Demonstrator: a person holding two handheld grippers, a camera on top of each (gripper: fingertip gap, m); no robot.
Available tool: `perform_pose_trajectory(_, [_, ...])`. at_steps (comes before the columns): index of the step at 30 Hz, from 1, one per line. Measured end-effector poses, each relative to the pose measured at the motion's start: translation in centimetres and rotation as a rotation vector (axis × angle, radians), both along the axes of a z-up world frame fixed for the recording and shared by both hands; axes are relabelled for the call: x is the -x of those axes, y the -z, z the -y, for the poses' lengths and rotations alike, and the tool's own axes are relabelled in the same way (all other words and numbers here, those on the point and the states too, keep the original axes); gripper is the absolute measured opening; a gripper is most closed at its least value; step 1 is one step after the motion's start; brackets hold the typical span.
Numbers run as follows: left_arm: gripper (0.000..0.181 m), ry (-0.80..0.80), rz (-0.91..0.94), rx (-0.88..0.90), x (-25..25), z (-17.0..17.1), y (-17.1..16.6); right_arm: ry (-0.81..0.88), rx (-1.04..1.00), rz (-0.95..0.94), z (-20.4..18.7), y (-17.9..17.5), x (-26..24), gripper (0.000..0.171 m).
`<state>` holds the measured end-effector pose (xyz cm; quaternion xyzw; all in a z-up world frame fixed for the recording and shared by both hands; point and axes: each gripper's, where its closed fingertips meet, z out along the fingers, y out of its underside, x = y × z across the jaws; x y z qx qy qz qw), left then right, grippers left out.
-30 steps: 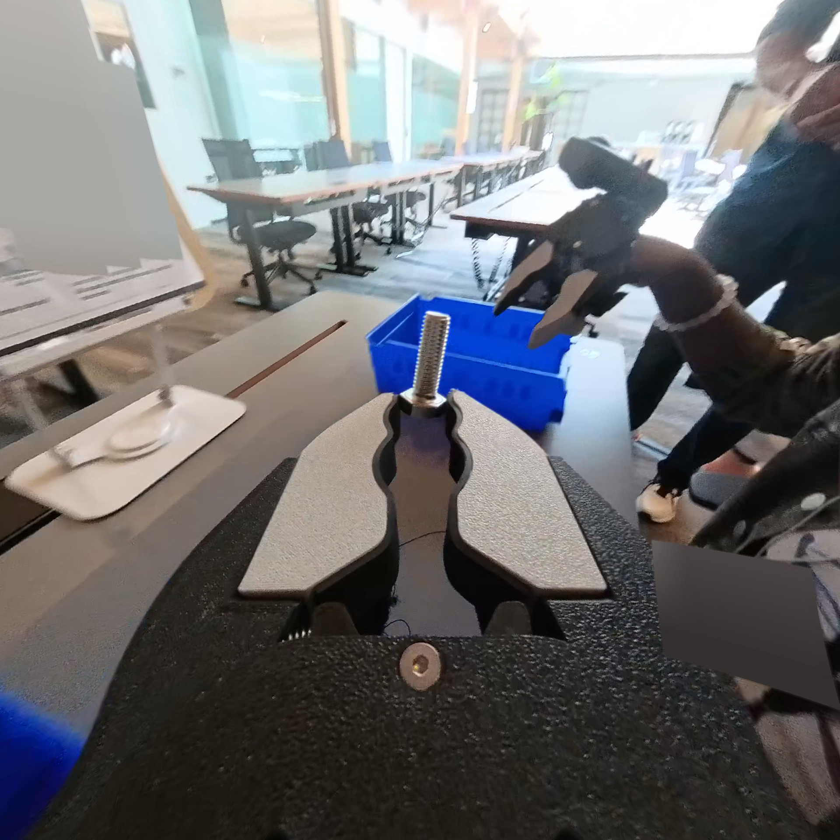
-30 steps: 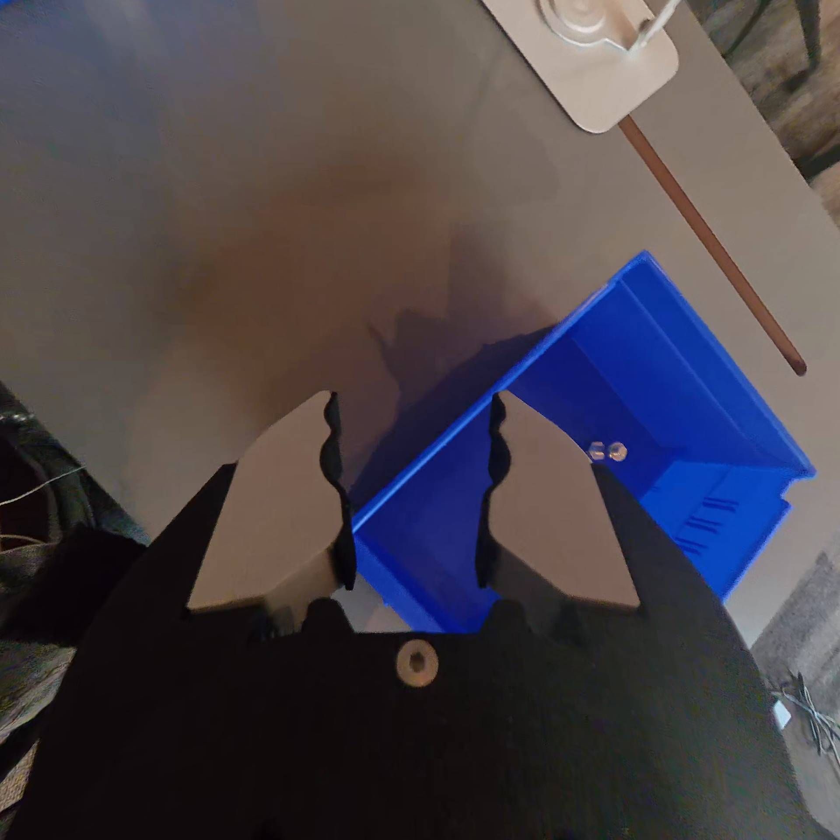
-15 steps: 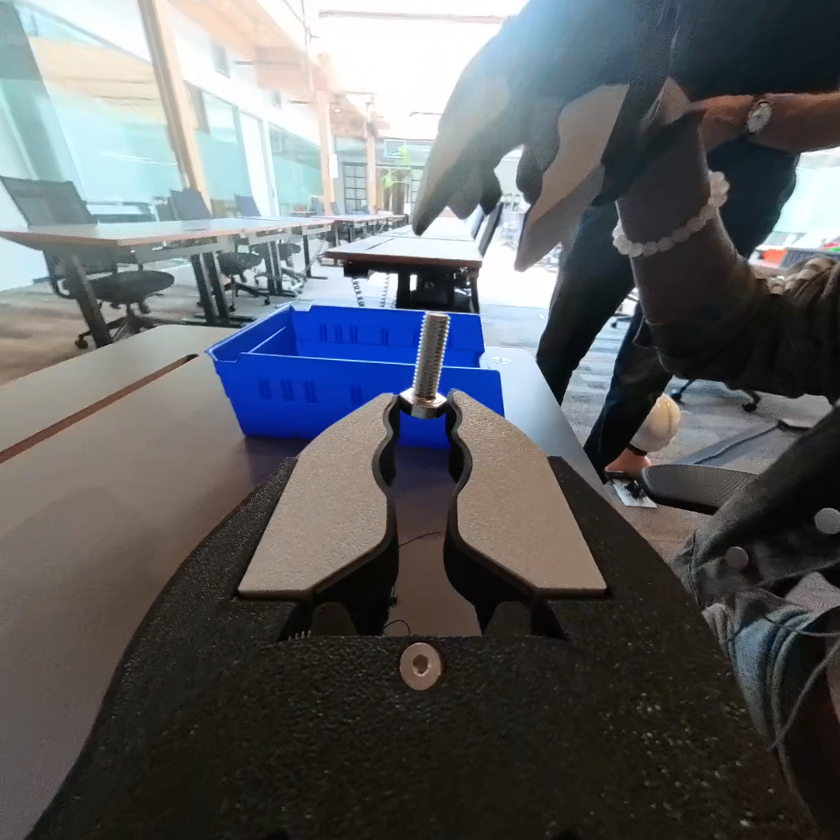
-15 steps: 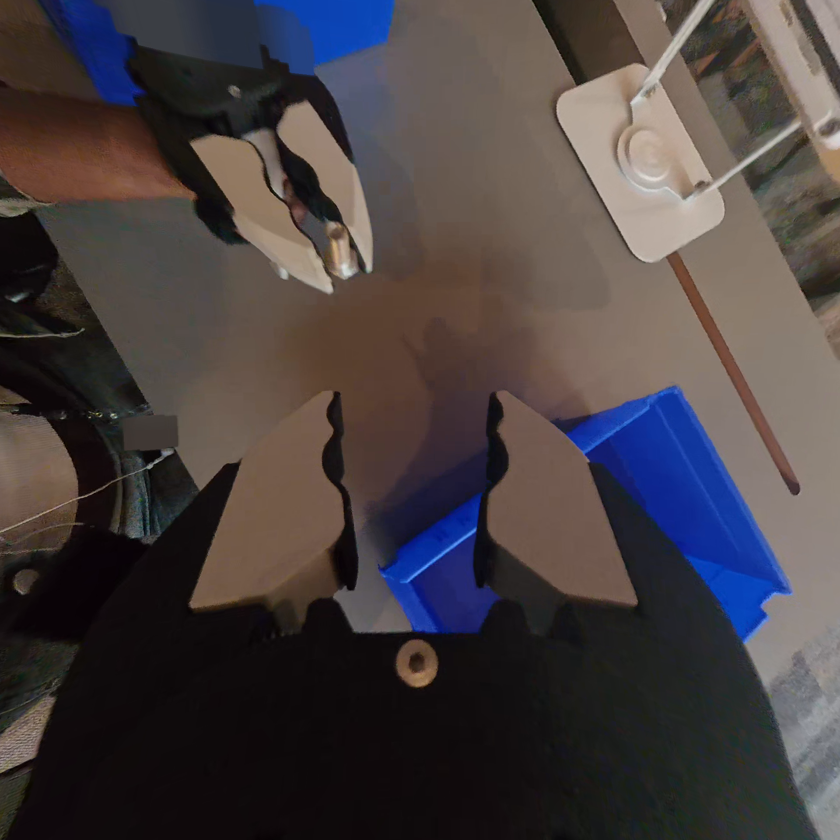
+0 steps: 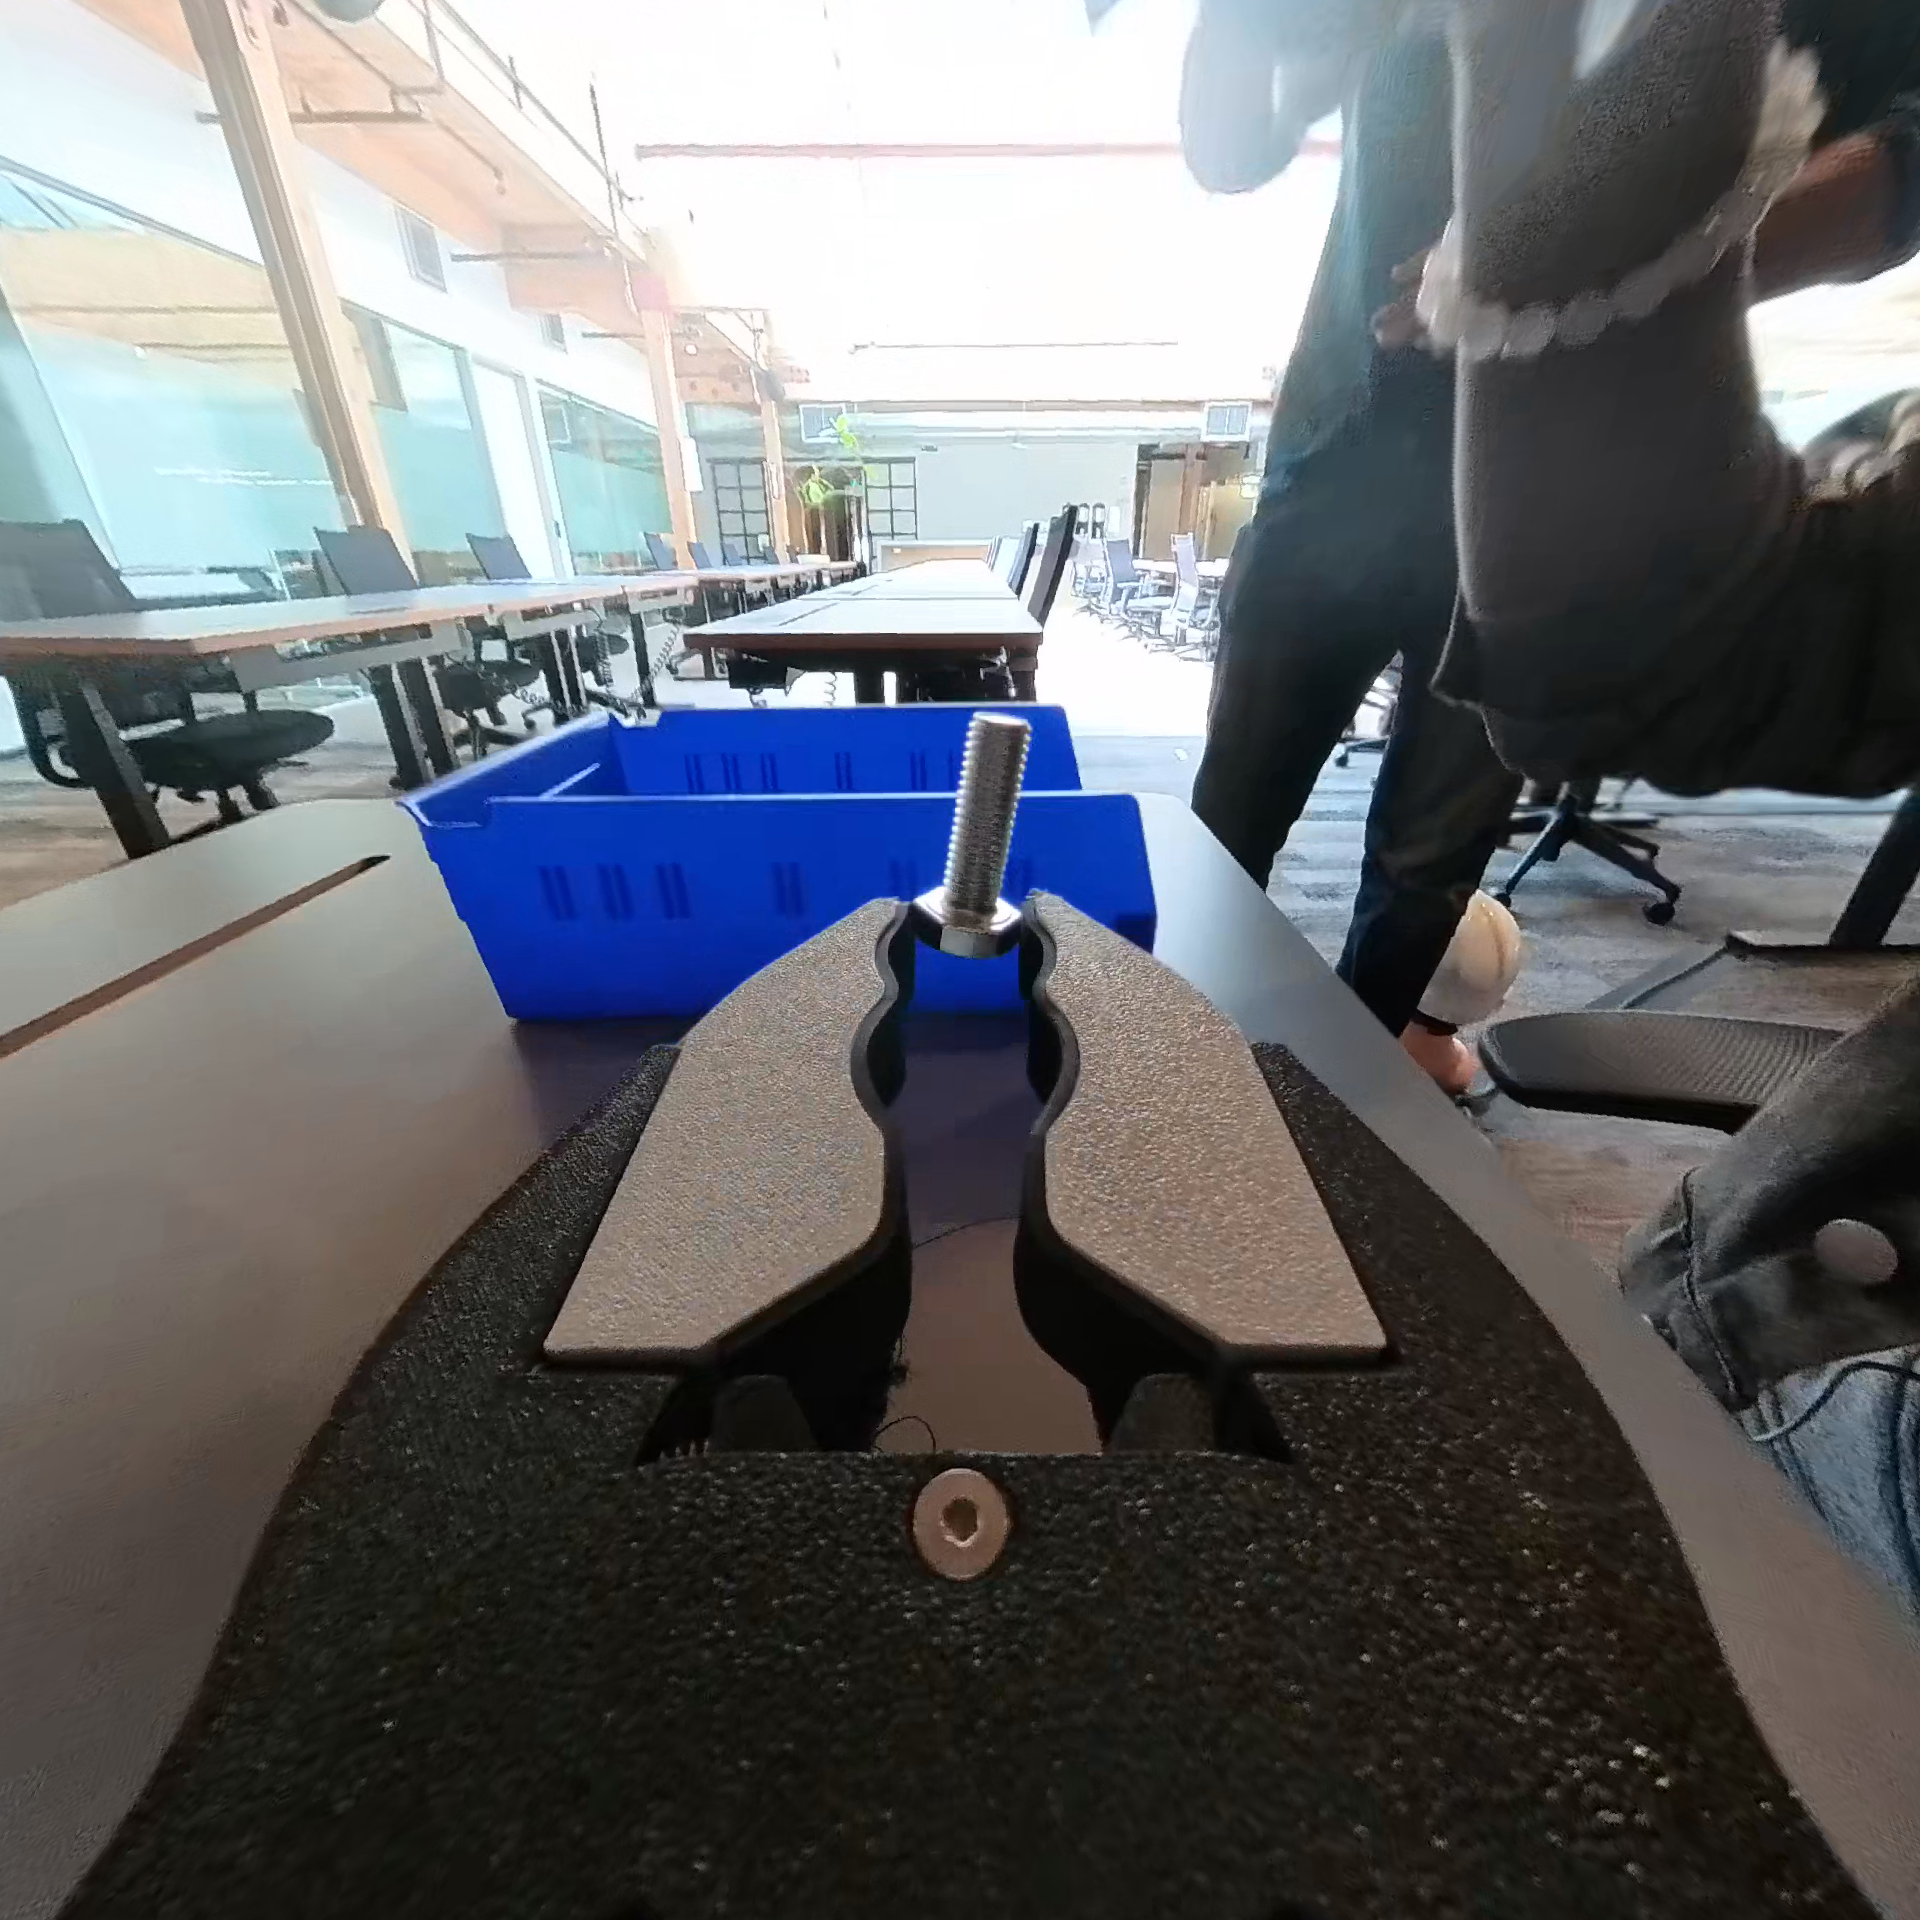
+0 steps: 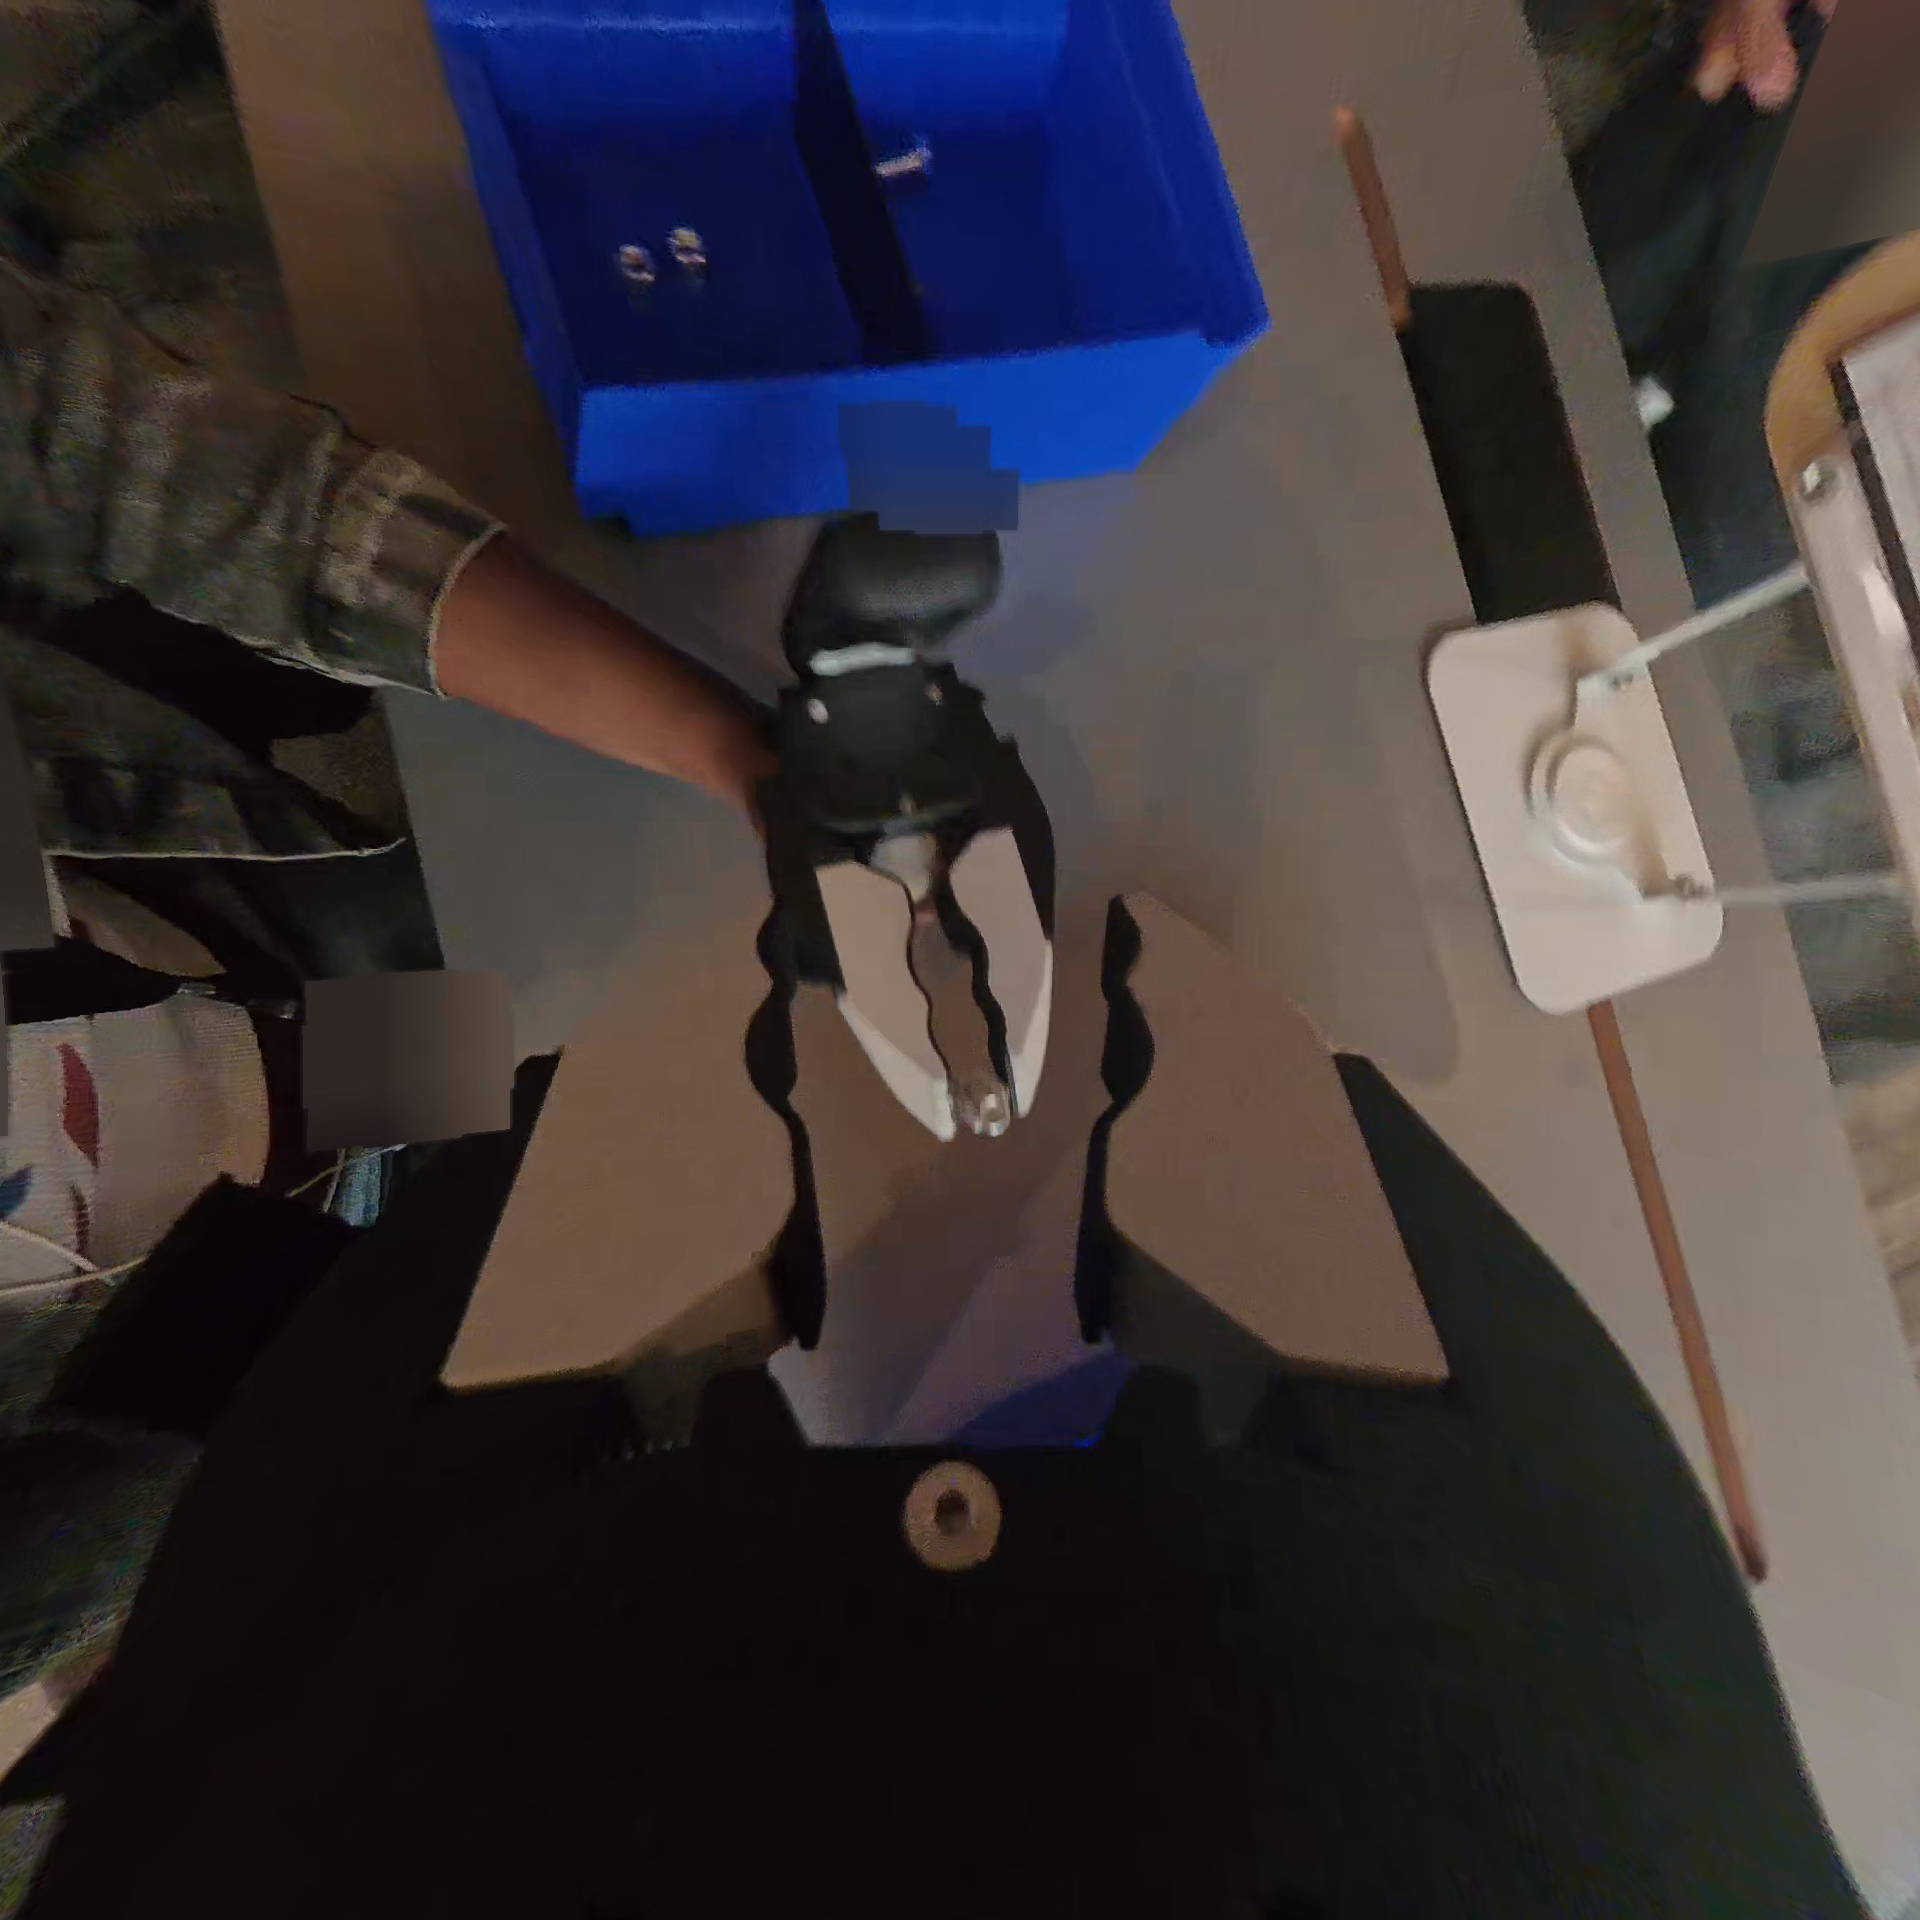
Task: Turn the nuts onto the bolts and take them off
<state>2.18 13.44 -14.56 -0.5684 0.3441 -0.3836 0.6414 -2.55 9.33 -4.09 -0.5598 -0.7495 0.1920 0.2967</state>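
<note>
My left gripper (image 5: 968, 920) is shut on the hex head of a silver bolt (image 5: 992, 800), which it holds upright just above the dark table (image 5: 260, 1091). My right gripper (image 6: 945, 914) is open and empty. It looks straight down on the left gripper (image 6: 977, 1112), and the bolt's end (image 6: 984, 1103) shows between its fingers. In the left wrist view the right gripper is only a blur at the top (image 5: 1247, 94). A blue bin (image 6: 727, 447) holds two nuts (image 6: 655, 255) in one compartment and a bolt (image 6: 902, 161) in the other.
The blue bin (image 5: 727, 883) stands just beyond the held bolt. A white stand base (image 6: 1574, 800) sits to the right, beside a brown groove (image 6: 1662, 1247) in the table. A person (image 5: 1340, 623) stands by the table's right edge. A sliver of blue (image 6: 1039, 1432) shows under my right gripper. The gap from one gripper's tips to the other's is roughly 12 centimetres.
My right gripper has swung from over the blue bin to directly above the left gripper and bolt, still open. The left gripper has turned to face the bin, keeping the bolt.
</note>
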Motion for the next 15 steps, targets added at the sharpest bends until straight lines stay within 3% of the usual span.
perform_pose_trajectory(4, [0.019, 0.004, -0.036, 0.019, -0.5, -0.2, 1.3, -0.177, -0.011, 0.010, 3.4, -1.4, 4.6, 0.059])
perform_pose_trajectory(8, [0.019, 0.023, -0.055, 0.030, -1.0, -0.1, 2.2, -0.352, -0.013, 0.024, 7.2, -1.9, 10.8, 0.049])
perform_pose_trajectory(13, [0.019, 0.028, -0.060, 0.028, -1.1, 0.0, 2.2, -0.546, -0.047, 0.114, 12.8, 2.1, 20.1, 0.029])
perform_pose_trajectory(15, [0.019, 0.030, -0.060, 0.024, -1.1, 0.1, 2.2, -0.630, -0.081, 0.218, 14.7, 5.6, 23.5, 0.035])
